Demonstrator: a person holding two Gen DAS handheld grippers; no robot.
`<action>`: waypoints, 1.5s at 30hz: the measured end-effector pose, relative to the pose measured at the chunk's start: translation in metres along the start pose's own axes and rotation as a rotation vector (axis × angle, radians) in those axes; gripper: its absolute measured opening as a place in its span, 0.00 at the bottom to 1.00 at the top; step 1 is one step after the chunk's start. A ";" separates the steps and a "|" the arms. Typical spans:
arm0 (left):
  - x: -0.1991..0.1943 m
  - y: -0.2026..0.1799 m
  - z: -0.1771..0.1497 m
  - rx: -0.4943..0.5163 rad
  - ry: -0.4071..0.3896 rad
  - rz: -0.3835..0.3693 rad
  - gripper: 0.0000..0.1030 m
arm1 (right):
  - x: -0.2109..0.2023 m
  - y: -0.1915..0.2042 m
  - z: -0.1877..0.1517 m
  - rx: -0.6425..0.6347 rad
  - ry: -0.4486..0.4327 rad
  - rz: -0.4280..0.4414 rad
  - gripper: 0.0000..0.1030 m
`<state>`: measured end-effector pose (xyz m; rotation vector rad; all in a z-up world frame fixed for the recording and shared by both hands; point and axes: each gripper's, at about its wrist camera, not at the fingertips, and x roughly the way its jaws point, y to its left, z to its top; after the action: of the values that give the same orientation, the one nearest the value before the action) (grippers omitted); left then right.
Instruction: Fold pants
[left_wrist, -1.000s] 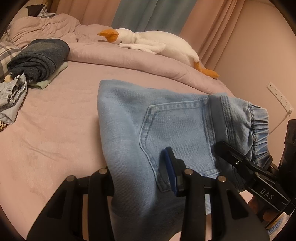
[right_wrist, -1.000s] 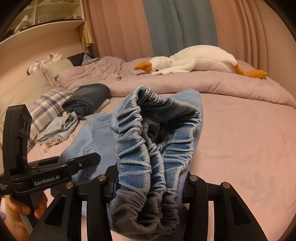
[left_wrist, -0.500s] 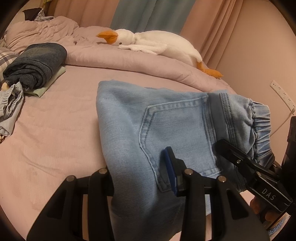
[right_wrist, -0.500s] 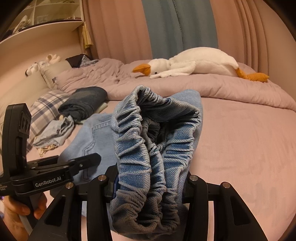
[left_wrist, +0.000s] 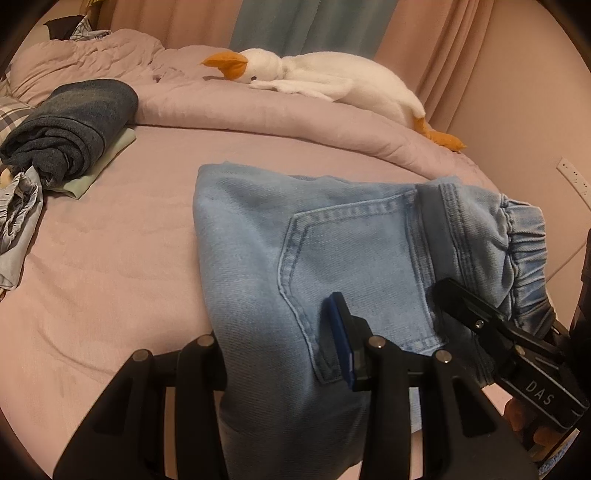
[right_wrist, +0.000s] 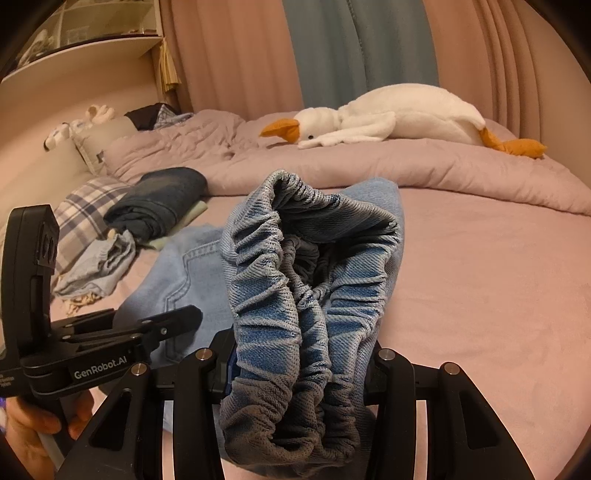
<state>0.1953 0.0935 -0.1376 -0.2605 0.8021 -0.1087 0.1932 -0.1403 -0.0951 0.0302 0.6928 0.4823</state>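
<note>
Light blue denim pants (left_wrist: 295, 236) lie folded over on the pink bed, back pocket up. My left gripper (left_wrist: 288, 354) is shut on the pants' near edge beside the pocket. My right gripper (right_wrist: 295, 354) is shut on the bunched elastic waistband (right_wrist: 306, 295) and holds it up in front of the camera. The right gripper also shows in the left wrist view (left_wrist: 491, 332) at the waistband end. The left gripper shows in the right wrist view (right_wrist: 147, 325) at the lower left.
A white plush goose (left_wrist: 325, 77) lies on the rolled pink duvet (left_wrist: 295, 122) at the back. Folded dark clothes (left_wrist: 70, 122) and a crumpled pale garment (left_wrist: 18, 206) sit at the left. A plaid pillow (right_wrist: 88, 214) lies beyond them. A wall socket (left_wrist: 572, 177) is at the right.
Both grippers keep their hold on the pants. The views have shifted slightly, so the bed background slides a little; the pants sit much the same between the grippers.
</note>
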 end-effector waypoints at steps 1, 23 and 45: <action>0.003 0.002 0.001 0.001 0.003 0.006 0.38 | 0.003 0.000 0.000 0.002 0.005 0.002 0.46; 0.044 0.022 0.005 0.018 0.067 0.052 0.39 | 0.049 -0.004 0.001 0.034 0.084 0.017 0.46; 0.052 0.031 0.000 0.028 0.102 0.086 0.63 | 0.080 -0.049 -0.012 0.256 0.223 0.130 0.56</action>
<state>0.2316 0.1130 -0.1818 -0.1946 0.9116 -0.0530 0.2598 -0.1504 -0.1618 0.2661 0.9728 0.5234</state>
